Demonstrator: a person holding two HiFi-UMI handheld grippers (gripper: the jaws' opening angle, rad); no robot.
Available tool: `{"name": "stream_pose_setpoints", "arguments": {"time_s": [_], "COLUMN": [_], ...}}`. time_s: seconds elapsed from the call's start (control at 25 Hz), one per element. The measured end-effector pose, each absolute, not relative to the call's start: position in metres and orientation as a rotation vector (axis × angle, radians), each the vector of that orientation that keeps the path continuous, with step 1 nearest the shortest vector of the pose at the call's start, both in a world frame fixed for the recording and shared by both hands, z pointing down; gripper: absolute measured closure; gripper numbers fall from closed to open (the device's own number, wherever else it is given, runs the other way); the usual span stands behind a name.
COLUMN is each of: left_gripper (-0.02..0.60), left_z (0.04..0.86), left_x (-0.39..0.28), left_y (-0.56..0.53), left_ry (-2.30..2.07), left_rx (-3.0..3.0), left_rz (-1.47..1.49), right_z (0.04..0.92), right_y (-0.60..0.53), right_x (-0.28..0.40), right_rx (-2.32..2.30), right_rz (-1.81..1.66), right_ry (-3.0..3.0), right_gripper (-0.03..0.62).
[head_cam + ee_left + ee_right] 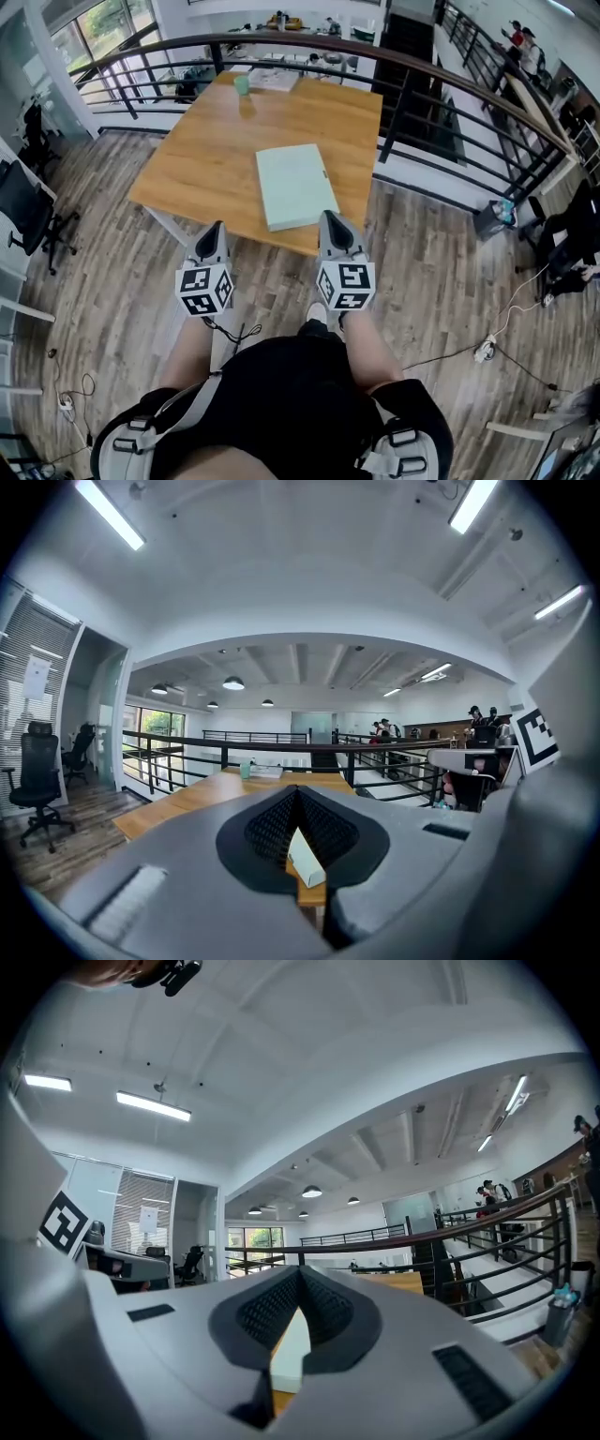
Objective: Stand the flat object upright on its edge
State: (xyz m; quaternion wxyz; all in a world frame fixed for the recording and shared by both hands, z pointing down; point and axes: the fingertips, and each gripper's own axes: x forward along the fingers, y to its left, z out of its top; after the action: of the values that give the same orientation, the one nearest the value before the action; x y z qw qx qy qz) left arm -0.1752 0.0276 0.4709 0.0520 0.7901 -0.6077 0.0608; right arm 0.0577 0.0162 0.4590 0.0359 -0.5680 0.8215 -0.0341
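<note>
Lying flat at the near edge of the wooden table (211,155), the pale green flat box (295,185) is untouched. The left gripper (214,231) and right gripper (330,221) are held shut and empty. If tipped up carelessly, it could be slid off that edge.

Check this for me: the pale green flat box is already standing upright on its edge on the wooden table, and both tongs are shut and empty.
Not quite. The pale green flat box lies flat on the wooden table, broad face up, as the head view shows. The rest holds: the left tongs and the right tongs are shut and empty.
</note>
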Motion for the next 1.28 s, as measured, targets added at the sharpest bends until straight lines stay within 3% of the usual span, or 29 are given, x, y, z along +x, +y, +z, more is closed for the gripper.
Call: {"name": "stream_pose_setpoints", "arguments": {"time_s": [0.68,1.28], "left_gripper": [0.580,0.580], "left_z": [0.469,0.495], "left_x": [-0.098,-0.130], "left_y": [-0.156,-0.238], "left_ry": [-1.829,-1.760], "left_rx": [2.347,2.279], "left_rz": [0.235,0.218], "right_z": [0.473,0.501], "right_y": [-0.171,-0.251], "right_x": [0.114,0.091], "right_rx": [-1.708,-1.765], "right_rz": [-0.192,-0.256], "right_ry": [2.643,2.713], "right_gripper": [0.589,0.589]}}
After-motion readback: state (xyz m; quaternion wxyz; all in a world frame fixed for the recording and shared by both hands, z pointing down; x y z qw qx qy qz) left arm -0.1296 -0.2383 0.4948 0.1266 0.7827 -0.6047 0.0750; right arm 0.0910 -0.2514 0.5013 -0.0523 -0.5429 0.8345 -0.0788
